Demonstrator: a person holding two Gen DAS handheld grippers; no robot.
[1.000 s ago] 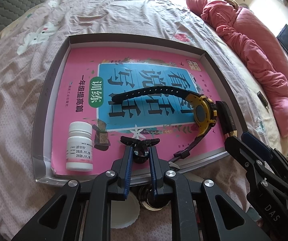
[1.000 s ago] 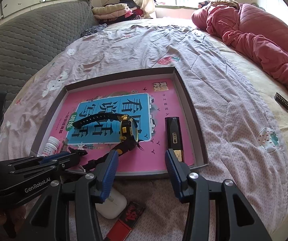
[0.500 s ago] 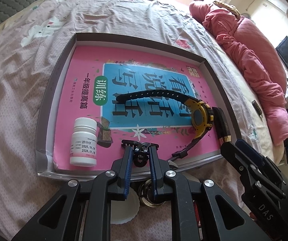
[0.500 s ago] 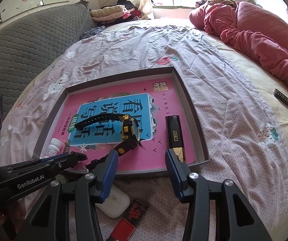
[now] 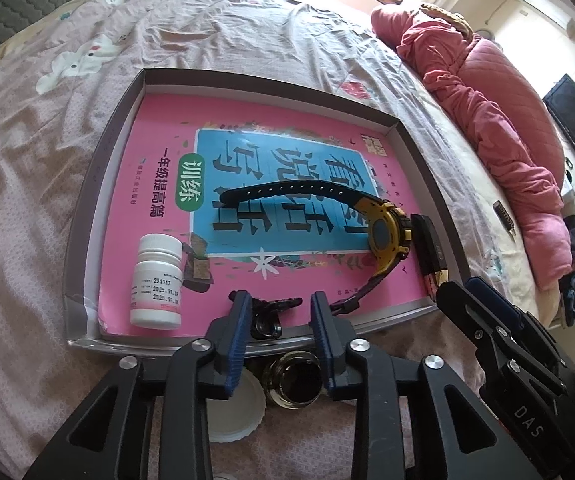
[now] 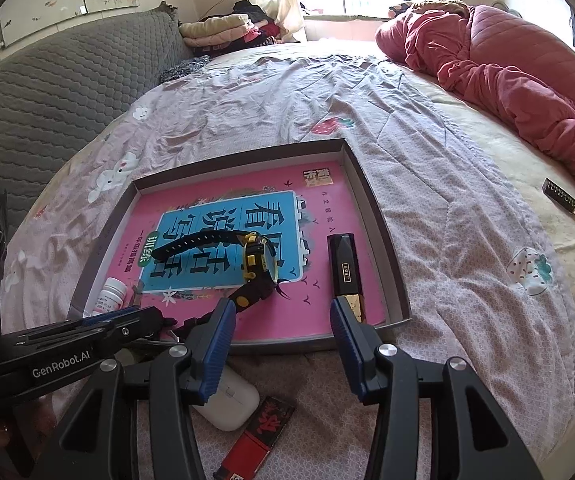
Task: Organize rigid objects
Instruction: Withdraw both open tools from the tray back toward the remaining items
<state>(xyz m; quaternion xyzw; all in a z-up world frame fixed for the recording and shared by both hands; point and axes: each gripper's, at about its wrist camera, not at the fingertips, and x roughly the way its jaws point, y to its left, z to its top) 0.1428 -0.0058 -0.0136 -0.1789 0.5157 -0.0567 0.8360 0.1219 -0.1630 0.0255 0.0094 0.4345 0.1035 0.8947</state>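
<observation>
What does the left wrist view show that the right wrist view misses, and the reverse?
Only the left wrist view shows the glass jar, white lid and small black clip between its open fingers. Only the right wrist view shows the white earbud case and red-black box. Both show the tray, watch, pill bottle and black bar.

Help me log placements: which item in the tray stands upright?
The white pill bottle, standing at the tray's near-left corner. The watch, black stick and black clip all lie flat.
</observation>
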